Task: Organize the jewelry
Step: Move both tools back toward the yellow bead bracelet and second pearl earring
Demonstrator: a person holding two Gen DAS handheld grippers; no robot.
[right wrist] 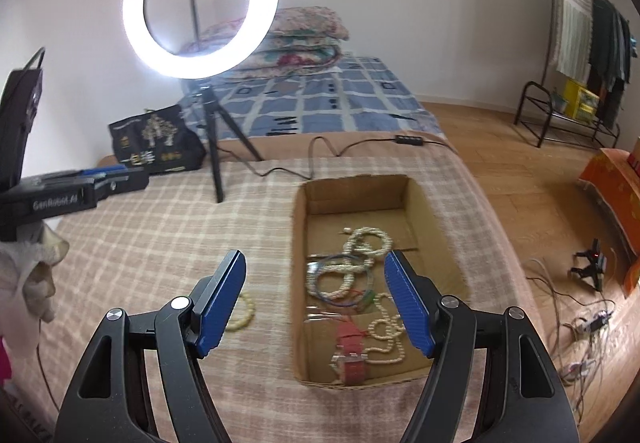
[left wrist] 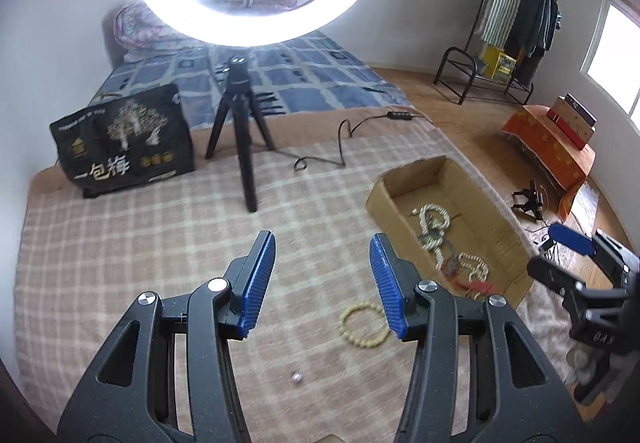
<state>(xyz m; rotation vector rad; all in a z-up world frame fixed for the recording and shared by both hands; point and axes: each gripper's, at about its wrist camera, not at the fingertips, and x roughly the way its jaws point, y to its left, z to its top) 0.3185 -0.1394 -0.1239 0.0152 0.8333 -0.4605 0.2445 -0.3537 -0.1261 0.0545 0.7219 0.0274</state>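
An open cardboard box [right wrist: 432,211] [left wrist: 480,199] lies on the plaid blanket and holds several pearl strands [right wrist: 368,247] [left wrist: 434,219], thin coloured bangles [right wrist: 344,283] and a red strap [right wrist: 352,351]. A yellow bead bracelet [left wrist: 366,324] [right wrist: 245,313] lies on the blanket left of the box, and a tiny silver bead [left wrist: 297,377] lies nearer. My left gripper [left wrist: 322,259] hovers open and empty above the blanket, with the bracelet near its right finger. My right gripper [right wrist: 316,279] is open and empty over the box's near half.
A ring light [right wrist: 200,1] on a black tripod [left wrist: 240,123] stands on the blanket behind. A black printed bag [left wrist: 124,143] stands at the back left, and a cable [left wrist: 340,147] trails past the box. The bed edge and wooden floor [right wrist: 540,183] lie to the right.
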